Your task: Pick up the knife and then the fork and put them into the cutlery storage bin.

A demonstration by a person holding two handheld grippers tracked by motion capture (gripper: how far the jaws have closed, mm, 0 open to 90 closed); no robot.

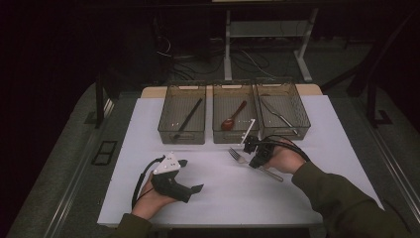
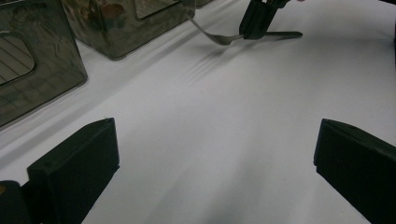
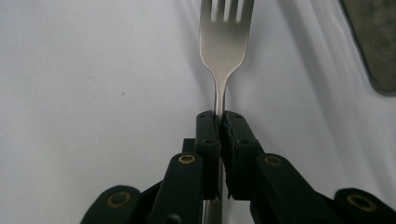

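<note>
Right gripper view: right gripper (image 3: pixel 219 122) w/ jaws pinched tight on the neck of the fork (image 3: pixel 225 44), tines pointing to 12 o'clock over the white table cover (image 3: pixel 93 93). High view: fork lies near centre of cover, just in front of the middle bin (image 1: pixel 234 113), w/ its handle trailing toward 4 o'clock; left gripper (image 1: pixel 190 175) rests at 7 o'clock from it, well apart, jaws spread wide w/ nothing between

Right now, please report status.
Right gripper shut on fork. Left gripper open, idle. Fork on white table before three bins, nothing blocking.
</note>
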